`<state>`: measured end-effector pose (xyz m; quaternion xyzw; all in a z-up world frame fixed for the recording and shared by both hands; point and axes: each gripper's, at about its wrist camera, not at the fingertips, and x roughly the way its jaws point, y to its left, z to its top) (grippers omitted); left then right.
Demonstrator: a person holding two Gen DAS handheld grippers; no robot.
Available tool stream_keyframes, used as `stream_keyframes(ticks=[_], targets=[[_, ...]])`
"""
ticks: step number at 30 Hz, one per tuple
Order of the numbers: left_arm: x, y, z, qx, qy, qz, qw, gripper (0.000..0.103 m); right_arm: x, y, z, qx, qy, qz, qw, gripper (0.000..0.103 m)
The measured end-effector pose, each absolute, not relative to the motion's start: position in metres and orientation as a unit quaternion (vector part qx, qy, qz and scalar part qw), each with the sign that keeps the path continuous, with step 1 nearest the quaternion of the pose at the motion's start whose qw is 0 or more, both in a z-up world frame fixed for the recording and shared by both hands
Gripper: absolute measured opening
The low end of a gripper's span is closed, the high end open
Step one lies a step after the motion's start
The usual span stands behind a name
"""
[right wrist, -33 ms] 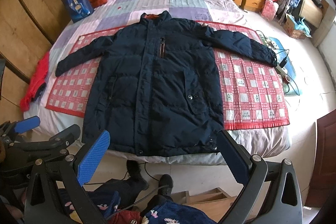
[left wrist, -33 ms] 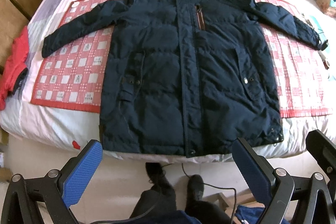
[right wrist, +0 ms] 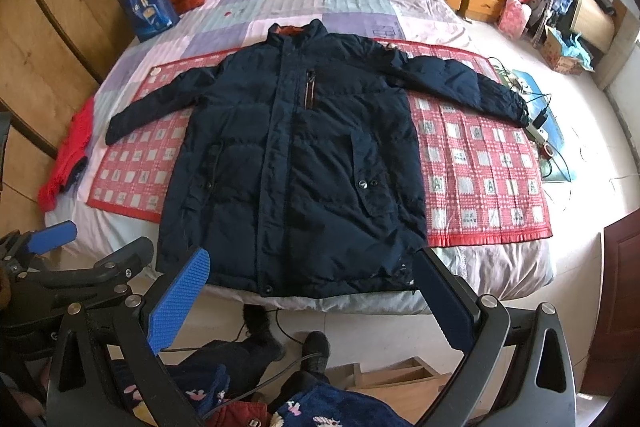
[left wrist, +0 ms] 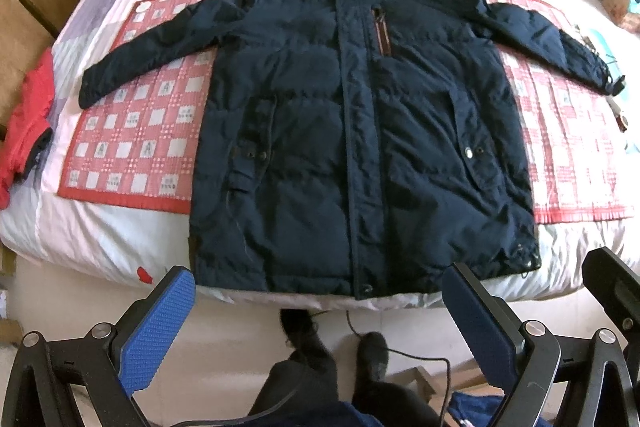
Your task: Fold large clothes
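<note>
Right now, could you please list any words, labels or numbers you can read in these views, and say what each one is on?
None can be read.
Red checked mat: small marks in its white squares, too blurred.
Blue bag: printed design, no legible words.
Navy jacket: small sleeve patch, unreadable.

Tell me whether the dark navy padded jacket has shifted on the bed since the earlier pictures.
No. The dark navy padded jacket lies where it did against the red checked mat, sleeves spread, hem at the bed's near edge.

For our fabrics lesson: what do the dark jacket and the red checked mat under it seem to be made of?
Jacket: probably padded synthetic shell, matte navy; puffy quilted bands, snap buttons.
Mat: looks like woven or quilted cloth; flat printed checks, red bound edge.
</note>
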<state>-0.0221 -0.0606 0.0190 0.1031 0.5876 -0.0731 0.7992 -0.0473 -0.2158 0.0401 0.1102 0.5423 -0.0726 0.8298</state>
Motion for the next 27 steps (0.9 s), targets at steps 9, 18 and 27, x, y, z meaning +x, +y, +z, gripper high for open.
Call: stream_keyframes(ticks=[9,18,27], targets=[[-0.008,-0.031,-0.012,0.083,0.594,-0.082,0.796,0.101,-0.013,-0.192,0.014,0.082,0.55,-0.07,0.828,0.103],[0.047,-0.001,-0.043,0.072,0.558,-0.095,0.821,0.101,0.051,-0.156,-0.021,0.065,0.515,-0.046,0.854,0.103],[0.119,0.01,-0.117,0.071,0.55,-0.129,0.822,0.101,0.119,-0.138,-0.113,0.037,0.503,-0.039,0.862,0.103]])
